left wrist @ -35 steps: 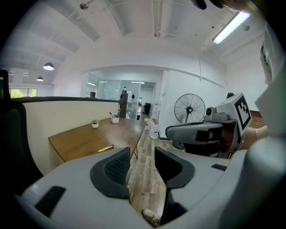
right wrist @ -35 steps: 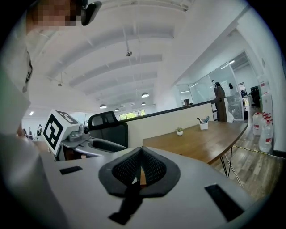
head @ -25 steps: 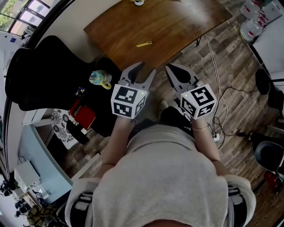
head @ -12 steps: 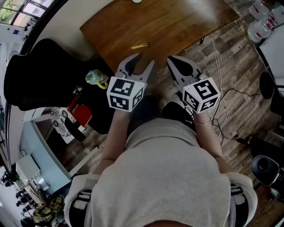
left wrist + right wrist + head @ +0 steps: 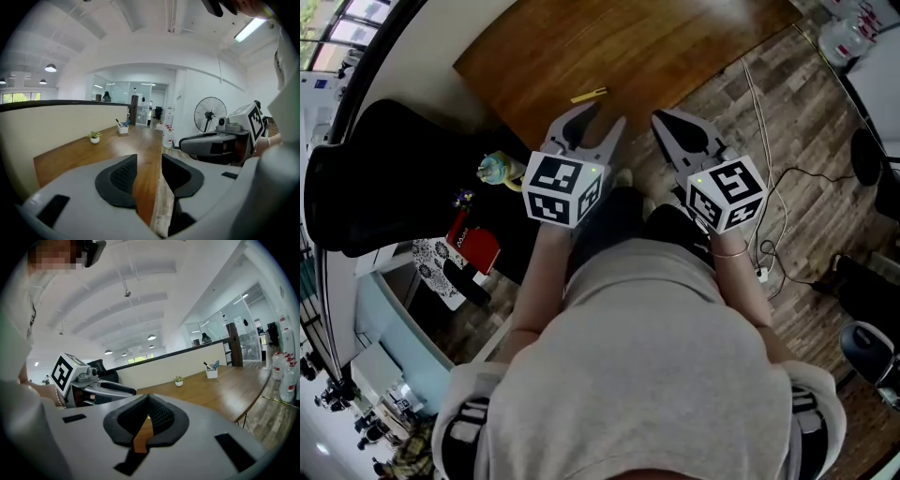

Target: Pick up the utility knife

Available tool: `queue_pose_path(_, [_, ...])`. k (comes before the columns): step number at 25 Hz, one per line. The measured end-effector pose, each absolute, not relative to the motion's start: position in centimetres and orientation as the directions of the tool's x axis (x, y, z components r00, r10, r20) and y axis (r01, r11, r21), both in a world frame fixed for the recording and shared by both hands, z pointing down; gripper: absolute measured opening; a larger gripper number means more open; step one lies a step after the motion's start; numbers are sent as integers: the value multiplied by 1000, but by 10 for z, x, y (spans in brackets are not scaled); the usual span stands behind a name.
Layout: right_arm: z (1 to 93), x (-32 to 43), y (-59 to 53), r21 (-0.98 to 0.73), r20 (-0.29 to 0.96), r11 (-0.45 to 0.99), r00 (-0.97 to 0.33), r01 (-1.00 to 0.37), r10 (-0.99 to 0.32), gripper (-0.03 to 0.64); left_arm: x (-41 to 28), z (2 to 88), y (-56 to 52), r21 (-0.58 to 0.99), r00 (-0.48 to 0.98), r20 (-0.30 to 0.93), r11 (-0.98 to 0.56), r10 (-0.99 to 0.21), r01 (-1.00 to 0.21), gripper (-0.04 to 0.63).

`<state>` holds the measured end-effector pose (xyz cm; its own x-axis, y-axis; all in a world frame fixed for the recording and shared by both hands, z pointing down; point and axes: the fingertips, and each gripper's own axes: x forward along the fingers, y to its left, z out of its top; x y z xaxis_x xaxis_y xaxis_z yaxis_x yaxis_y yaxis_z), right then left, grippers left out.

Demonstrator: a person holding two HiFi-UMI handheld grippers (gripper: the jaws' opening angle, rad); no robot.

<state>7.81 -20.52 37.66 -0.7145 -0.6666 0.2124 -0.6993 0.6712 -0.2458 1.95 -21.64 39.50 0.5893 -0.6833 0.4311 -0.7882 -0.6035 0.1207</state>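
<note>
The yellow utility knife lies near the front edge of the brown wooden table in the head view. My left gripper is held just short of the knife with its jaws open and nothing between them. My right gripper hovers beside it over the floor at the table's edge, shut and empty. The left gripper view looks between the left gripper's jaws along the table. The knife does not show there or in the right gripper view, where the right gripper's pads meet.
A black chair stands left of the table with a small teal and yellow toy and a red book near it. Cables run over the floor at right. A potted plant and pen holder stand on the table's far part.
Both grippers have come closer to the table. The left gripper's tips now sit nearly at the knife. Neither pair of jaws has changed.
</note>
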Motion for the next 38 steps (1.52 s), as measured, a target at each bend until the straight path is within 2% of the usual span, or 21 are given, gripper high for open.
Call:
queue_pose_path(13, [382, 39, -262, -240, 244, 621, -666, -746, -705, 9, -27, 401, -281, 118, 638, 443, -665, -629, -737, 166])
queue_pose_path(24, [405, 21, -286, -251, 287, 572, -624, -781, -727, 9, -42, 435, -298, 18, 655, 545, -774, -523, -632, 164])
queue_pose_path(38, [431, 20, -293, -305, 336, 515, -597, -801, -728, 9, -37, 487, -304, -26, 633, 669, -863, -390, -505, 150])
